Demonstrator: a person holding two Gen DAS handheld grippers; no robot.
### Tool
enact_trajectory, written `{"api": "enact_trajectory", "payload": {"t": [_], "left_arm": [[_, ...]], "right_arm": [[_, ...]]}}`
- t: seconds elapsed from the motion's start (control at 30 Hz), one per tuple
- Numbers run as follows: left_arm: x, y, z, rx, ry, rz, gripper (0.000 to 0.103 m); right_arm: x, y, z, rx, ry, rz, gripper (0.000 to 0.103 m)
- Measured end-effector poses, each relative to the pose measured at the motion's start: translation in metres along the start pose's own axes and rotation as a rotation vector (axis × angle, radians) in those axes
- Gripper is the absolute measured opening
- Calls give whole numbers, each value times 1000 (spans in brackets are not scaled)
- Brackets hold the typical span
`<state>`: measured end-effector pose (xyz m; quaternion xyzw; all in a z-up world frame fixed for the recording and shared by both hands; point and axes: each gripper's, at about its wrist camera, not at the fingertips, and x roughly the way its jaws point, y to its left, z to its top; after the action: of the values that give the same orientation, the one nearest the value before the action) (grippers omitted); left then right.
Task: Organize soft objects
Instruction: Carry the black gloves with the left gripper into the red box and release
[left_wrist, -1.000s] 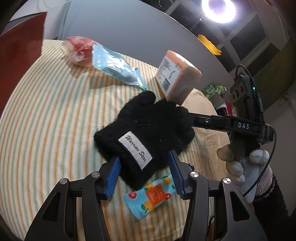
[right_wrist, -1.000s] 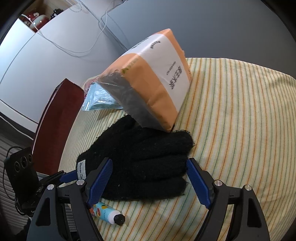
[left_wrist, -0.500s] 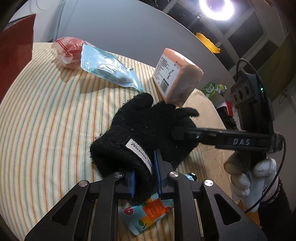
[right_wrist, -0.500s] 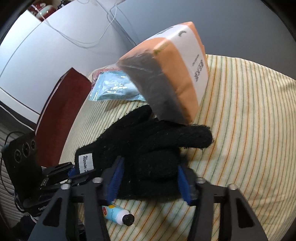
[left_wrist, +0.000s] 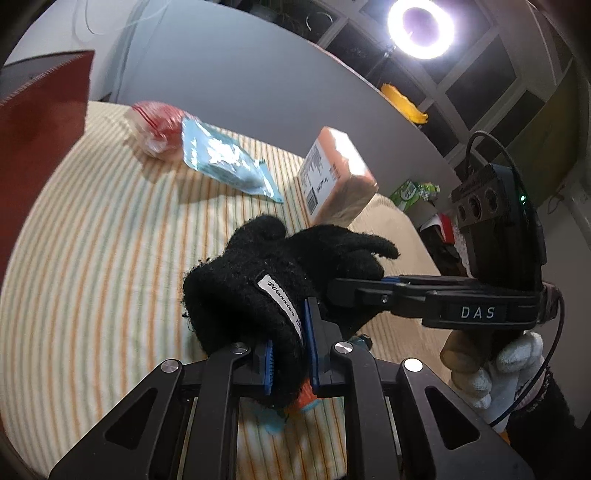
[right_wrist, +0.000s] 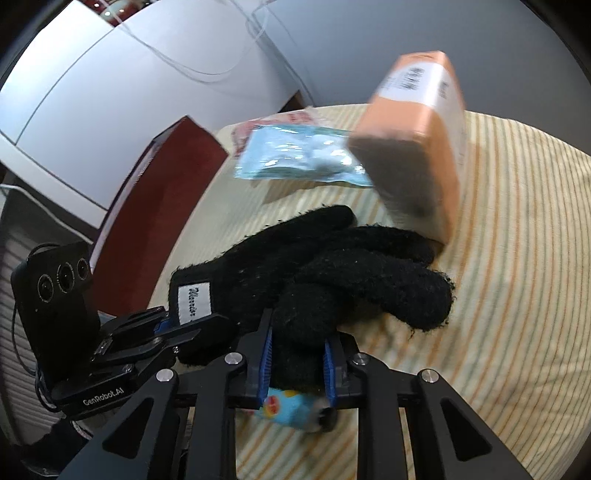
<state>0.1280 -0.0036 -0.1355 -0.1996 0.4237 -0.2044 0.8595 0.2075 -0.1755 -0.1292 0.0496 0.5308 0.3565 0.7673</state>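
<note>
Black glove (left_wrist: 280, 273) lying on the striped cloth (left_wrist: 92, 258), pinched at both ends. Left gripper (left_wrist: 290, 354), jaws clamped on the glove's cuff beside its white label (left_wrist: 277, 295). Right gripper (right_wrist: 297, 360), jaws clamped on the glove's finger end. Orange pack (right_wrist: 417, 147), tilted, touching the glove's far side. Pale blue packet (left_wrist: 225, 162) and red-and-white bag (left_wrist: 159, 125), beyond the glove. Small colourful tube (right_wrist: 291, 408), partly under the glove's near edge.
</note>
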Motion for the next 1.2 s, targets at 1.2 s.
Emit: {"api": "enact_trajectory", "payload": {"t": [1.2], "left_arm": [[-210, 78, 21, -44, -382, 234, 12]], "right_arm": [[33, 236, 83, -385, -90, 165, 20]]}}
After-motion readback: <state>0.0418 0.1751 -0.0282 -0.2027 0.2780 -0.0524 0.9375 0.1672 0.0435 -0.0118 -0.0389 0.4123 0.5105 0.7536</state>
